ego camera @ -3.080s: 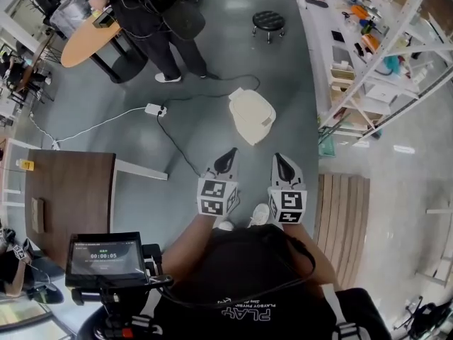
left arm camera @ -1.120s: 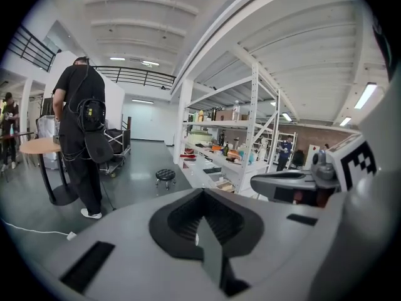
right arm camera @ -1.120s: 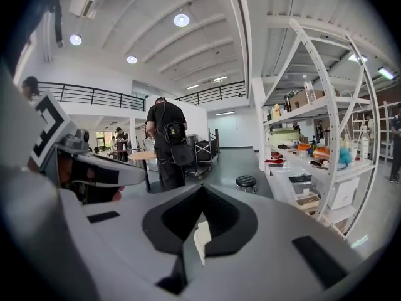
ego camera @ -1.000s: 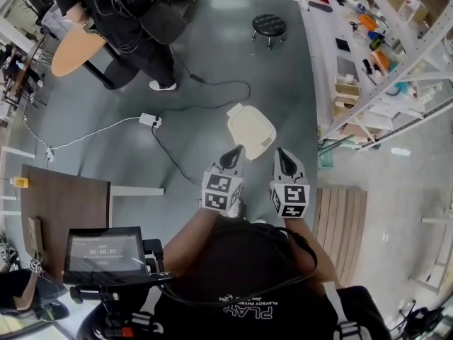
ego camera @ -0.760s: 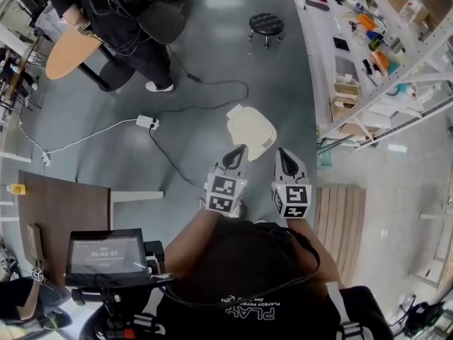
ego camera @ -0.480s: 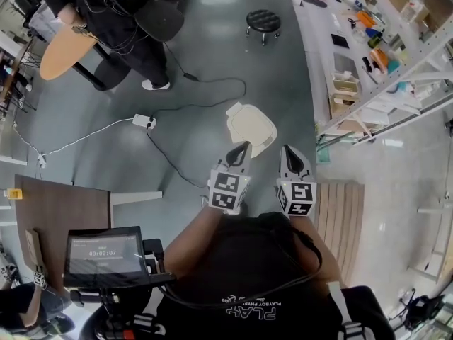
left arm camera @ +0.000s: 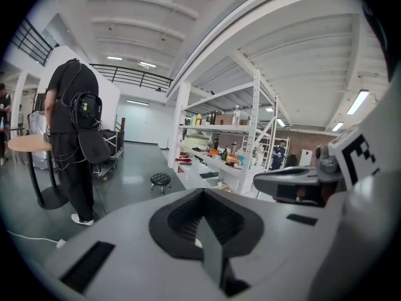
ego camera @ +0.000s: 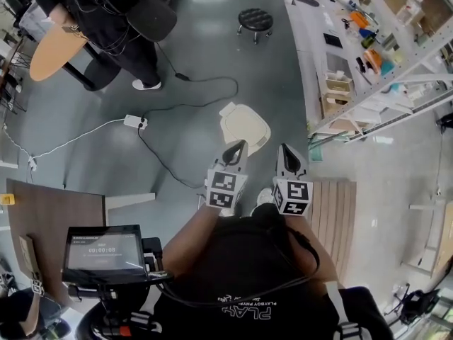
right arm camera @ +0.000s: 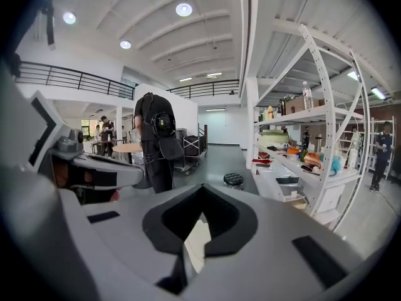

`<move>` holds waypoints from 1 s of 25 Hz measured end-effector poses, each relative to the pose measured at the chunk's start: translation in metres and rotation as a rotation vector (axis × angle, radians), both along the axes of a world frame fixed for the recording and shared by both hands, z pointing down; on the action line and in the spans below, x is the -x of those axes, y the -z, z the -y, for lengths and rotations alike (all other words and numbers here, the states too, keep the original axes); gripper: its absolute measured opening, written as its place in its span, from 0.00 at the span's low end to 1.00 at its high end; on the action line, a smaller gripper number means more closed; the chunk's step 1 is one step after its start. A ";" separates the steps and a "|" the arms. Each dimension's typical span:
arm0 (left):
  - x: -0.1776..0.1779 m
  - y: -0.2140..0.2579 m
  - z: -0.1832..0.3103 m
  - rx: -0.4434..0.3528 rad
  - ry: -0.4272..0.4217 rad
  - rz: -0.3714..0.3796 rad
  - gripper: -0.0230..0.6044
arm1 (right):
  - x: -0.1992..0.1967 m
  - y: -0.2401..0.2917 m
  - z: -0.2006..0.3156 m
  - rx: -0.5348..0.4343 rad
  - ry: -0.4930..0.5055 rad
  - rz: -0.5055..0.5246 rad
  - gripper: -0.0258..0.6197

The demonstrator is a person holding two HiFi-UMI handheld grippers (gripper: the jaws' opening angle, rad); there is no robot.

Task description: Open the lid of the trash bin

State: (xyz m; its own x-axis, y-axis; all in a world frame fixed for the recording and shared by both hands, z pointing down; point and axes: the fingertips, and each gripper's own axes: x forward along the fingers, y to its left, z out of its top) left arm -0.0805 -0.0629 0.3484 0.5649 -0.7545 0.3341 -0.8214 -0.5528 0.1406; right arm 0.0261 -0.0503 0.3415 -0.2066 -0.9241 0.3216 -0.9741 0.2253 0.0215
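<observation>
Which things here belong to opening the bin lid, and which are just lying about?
Job in hand: trash bin, closed; left claw and right claw, both shut and holding nothing.

Lying about: stool; power strip; round table; shelving; wooden pallet.

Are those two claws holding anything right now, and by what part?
Nothing is held: the left gripper and right gripper are both shut and empty, neither touching the trash bin ahead.
</observation>
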 end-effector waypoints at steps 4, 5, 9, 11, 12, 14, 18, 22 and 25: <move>-0.001 0.007 0.007 0.007 -0.012 -0.030 0.03 | 0.008 -0.001 0.008 0.007 0.019 -0.014 0.04; 0.000 0.007 0.009 0.008 -0.009 -0.029 0.03 | 0.008 -0.003 0.010 0.013 0.022 -0.016 0.04; -0.003 0.002 0.016 0.021 0.016 -0.014 0.03 | 0.001 -0.007 0.017 0.021 0.032 -0.004 0.04; -0.004 -0.001 0.022 0.009 0.042 0.022 0.03 | -0.005 -0.009 0.021 0.023 0.031 0.007 0.04; -0.004 -0.003 0.026 -0.002 0.055 0.043 0.03 | -0.008 -0.011 0.024 0.026 0.029 0.012 0.04; -0.007 -0.006 0.034 -0.007 0.068 0.064 0.03 | -0.015 -0.015 0.030 0.036 0.026 0.021 0.04; -0.022 -0.019 0.043 0.054 0.058 0.048 0.03 | -0.026 -0.028 0.045 0.067 0.030 0.035 0.04; -0.031 -0.040 0.049 0.114 0.062 0.053 0.03 | -0.030 -0.048 0.057 0.111 0.048 0.054 0.04; -0.037 -0.054 0.059 0.145 0.069 0.058 0.03 | -0.032 -0.065 0.067 0.146 0.066 0.065 0.04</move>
State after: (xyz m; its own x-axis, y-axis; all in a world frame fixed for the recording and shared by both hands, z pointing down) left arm -0.0440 -0.1215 0.4027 0.4903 -0.7321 0.4729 -0.8656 -0.4723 0.1664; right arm 0.0579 -0.1173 0.4063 -0.2899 -0.8524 0.4351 -0.9553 0.2849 -0.0785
